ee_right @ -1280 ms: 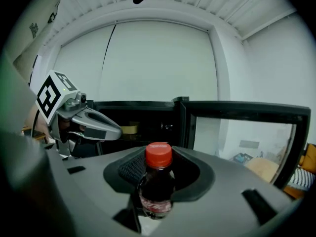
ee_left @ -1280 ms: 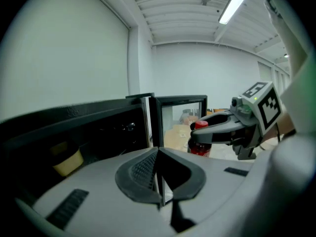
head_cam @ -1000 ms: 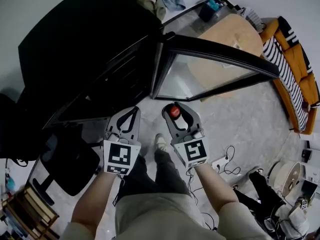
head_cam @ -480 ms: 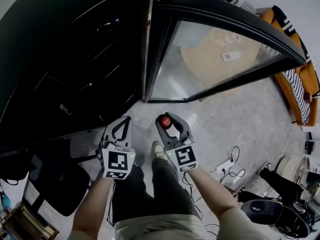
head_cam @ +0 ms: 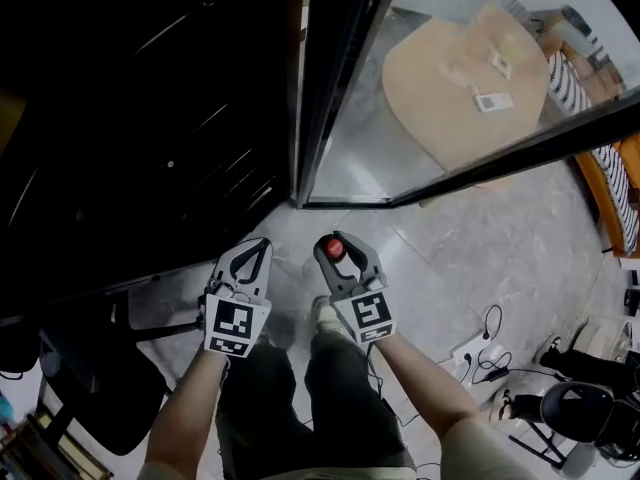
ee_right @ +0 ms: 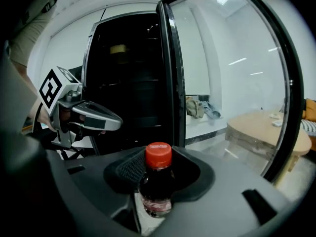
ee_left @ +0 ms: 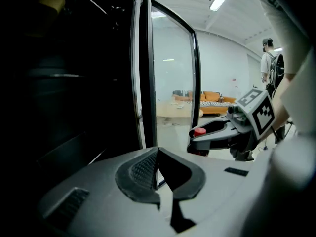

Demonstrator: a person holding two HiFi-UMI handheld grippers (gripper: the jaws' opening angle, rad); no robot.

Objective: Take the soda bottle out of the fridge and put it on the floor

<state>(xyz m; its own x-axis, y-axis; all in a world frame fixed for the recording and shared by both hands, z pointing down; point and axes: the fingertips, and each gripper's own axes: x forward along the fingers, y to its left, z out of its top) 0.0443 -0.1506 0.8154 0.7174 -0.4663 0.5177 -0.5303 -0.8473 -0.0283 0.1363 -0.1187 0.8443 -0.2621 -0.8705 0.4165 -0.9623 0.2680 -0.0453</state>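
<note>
A soda bottle with dark drink and a red cap [head_cam: 335, 249] stands upright in my right gripper [head_cam: 337, 240], which is shut on it just below the cap [ee_right: 158, 155]. It hangs over the grey floor [head_cam: 450, 248], in front of the black fridge [head_cam: 150, 118] and its open glass door [head_cam: 400, 88]. My left gripper [head_cam: 260, 244] is beside it on the left, shut with nothing between its jaws [ee_left: 158, 151]. In the left gripper view the right gripper [ee_left: 217, 135] and the cap [ee_left: 199, 131] show against the door. The left gripper [ee_right: 94, 115] shows in the right gripper view.
The fridge's inside is dark, with a yellow thing [ee_left: 52, 1] high on a shelf. Behind the door are a round wooden table [head_cam: 465, 88] and an orange sofa [head_cam: 620, 198]. A black chair [head_cam: 100, 388] stands at the left, cables [head_cam: 485, 348] lie at the right. A person [ee_left: 269, 58] stands far off.
The head view has closed in on the fridge and its door, which now fill the top. Both grippers stay side by side, the bottle still in the right one.
</note>
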